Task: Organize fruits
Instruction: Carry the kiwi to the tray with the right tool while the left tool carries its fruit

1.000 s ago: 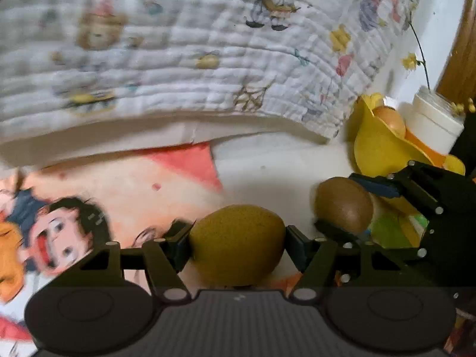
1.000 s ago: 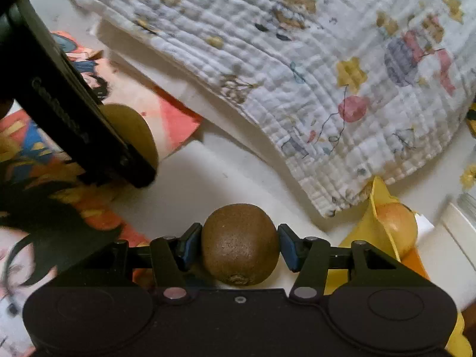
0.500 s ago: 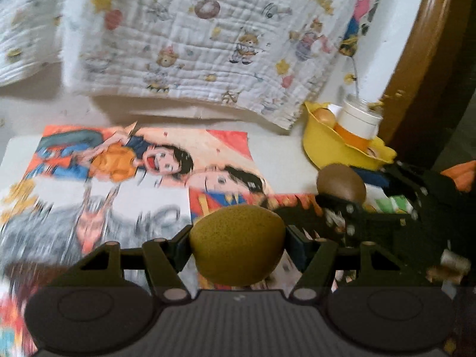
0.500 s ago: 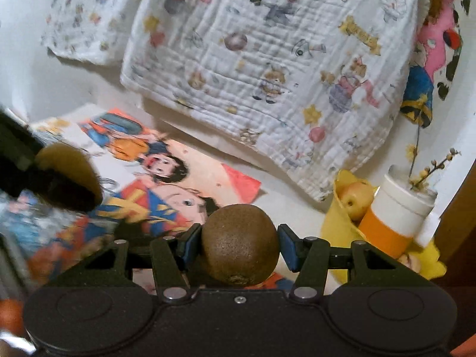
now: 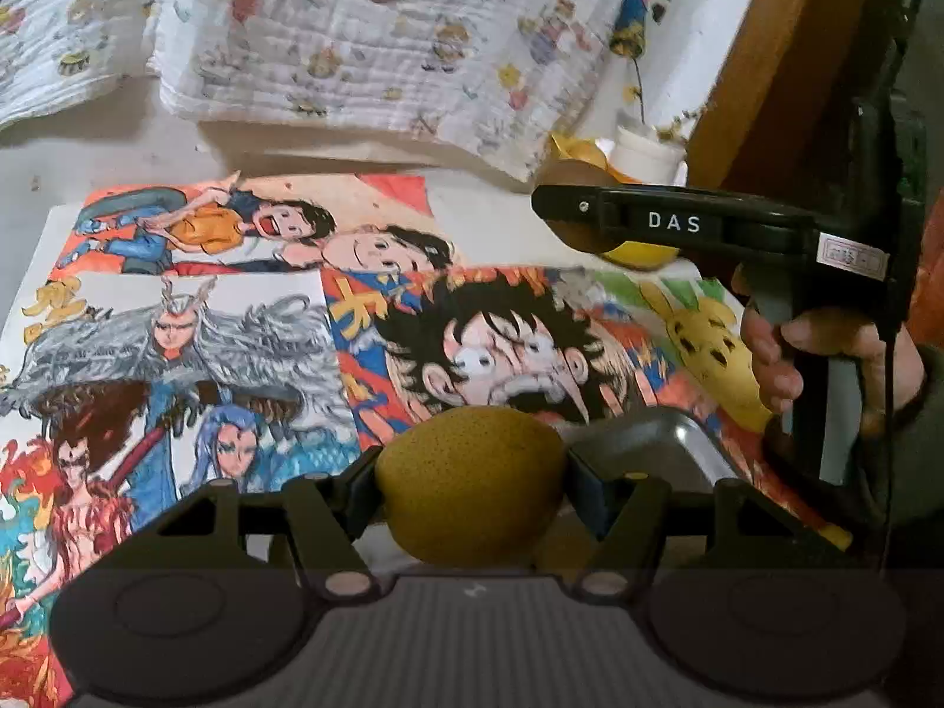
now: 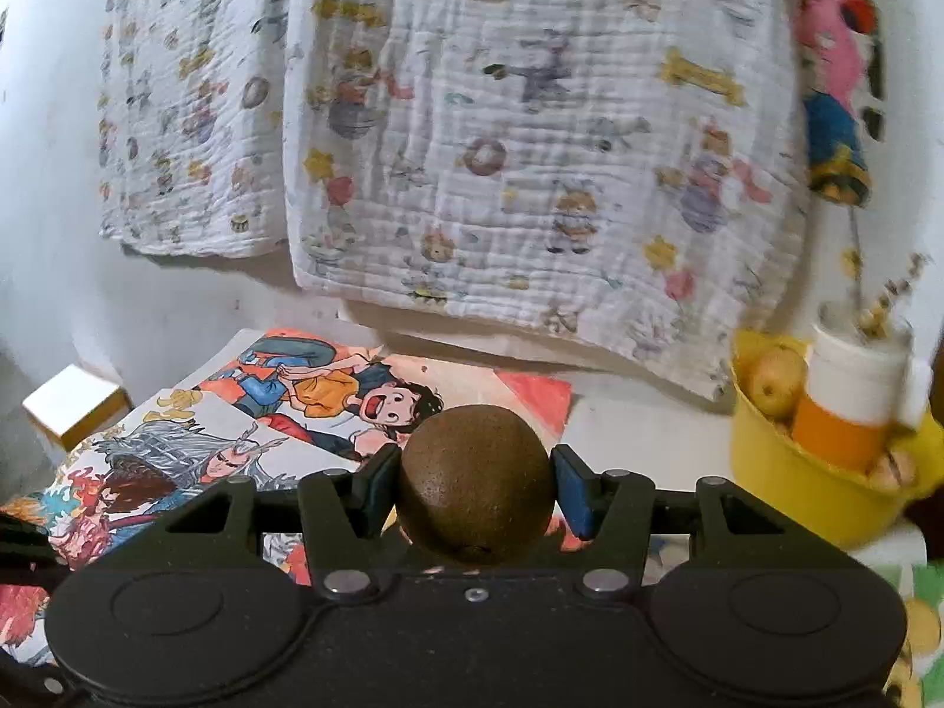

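Left gripper (image 5: pixel 472 492) clamped on a yellow-green fruit (image 5: pixel 470 485), jaws pressed against both its sides, held above the near edge of the desk (image 5: pixel 489 218). Just behind and right of that fruit, a corner of a metal tray (image 5: pixel 666 442), shiny rim showing. Beneath it all, a cartoon-printed cloth (image 5: pixel 236 318) spread flat over the desk, full of drawn faces and bright colours. Right gripper (image 6: pixel 475 489) closed on a brown kiwi (image 6: pixel 477 481), blue pads (image 6: pixel 569 489) tight against its flanks, stem end turned toward the camera. From the left wrist view, that same gripper seen side-on at upper right, black arm lettered "DAS", the kiwi (image 5: pixel 569 200) mostly hidden behind the arm, and the right hand (image 5: pixel 826 354) wrapped round the handle below. At the far right of the desk, a yellow bowl (image 6: pixel 784 484) with a pale round fruit (image 6: pixel 779 380) inside, and touching it an orange-and-white jar (image 6: pixel 849 407) with dry twigs sticking out of the top; whether the jar stands in the bowl or just beside it, hard to tell. Behind everything, a white quilted blanket (image 6: pixel 531 147) with small animal prints, hanging down to the back edge of the desk. Far left, a small pale box (image 6: pixel 76 407) beside the cloth.
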`<state>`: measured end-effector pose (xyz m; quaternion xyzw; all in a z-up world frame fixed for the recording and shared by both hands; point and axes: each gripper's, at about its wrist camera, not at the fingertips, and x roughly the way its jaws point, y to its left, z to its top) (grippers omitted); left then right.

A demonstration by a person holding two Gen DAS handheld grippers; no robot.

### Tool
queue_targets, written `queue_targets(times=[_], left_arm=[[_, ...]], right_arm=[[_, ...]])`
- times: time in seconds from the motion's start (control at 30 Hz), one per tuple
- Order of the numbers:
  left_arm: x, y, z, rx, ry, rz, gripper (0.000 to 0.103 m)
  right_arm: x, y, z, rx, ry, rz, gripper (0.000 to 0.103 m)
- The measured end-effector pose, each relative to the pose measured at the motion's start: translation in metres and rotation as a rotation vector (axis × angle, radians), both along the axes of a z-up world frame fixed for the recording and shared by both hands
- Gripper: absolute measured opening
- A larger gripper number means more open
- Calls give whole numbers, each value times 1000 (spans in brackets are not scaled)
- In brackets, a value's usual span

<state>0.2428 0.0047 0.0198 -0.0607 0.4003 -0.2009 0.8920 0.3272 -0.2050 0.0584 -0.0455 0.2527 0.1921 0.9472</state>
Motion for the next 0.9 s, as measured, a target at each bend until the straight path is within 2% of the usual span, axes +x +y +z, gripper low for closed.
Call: queue_targets(times=[0.2,0.3,0.4,0.53,0.73,0.83,0.9], left_arm=[[-15,-10,-5,-1,-14,-59,69],[-12,-22,-7,3,-14,-95,69],[-5,-37,-10,22,-14,-137,69],[9,-49,-16,33,16,-156,69],[26,-67,-21,94,24,-212,69],[30,-78,-23,114,19,-253,69],[32,-82,-27,131,30,-264,70]], right_arm=[[-69,-37,-13,90,17,-140,56],[-107,-50,-26,79,36,-191,57],[-132,-54,-41,25,55,-175,57],[-140,-57,-53,-27,83,-127,57],[-128,-53,-64,-76,105,-67,57],[-129,-44,-69,-150,71,-26,57],[-129,-43,-69,-158,59,-19,57]])
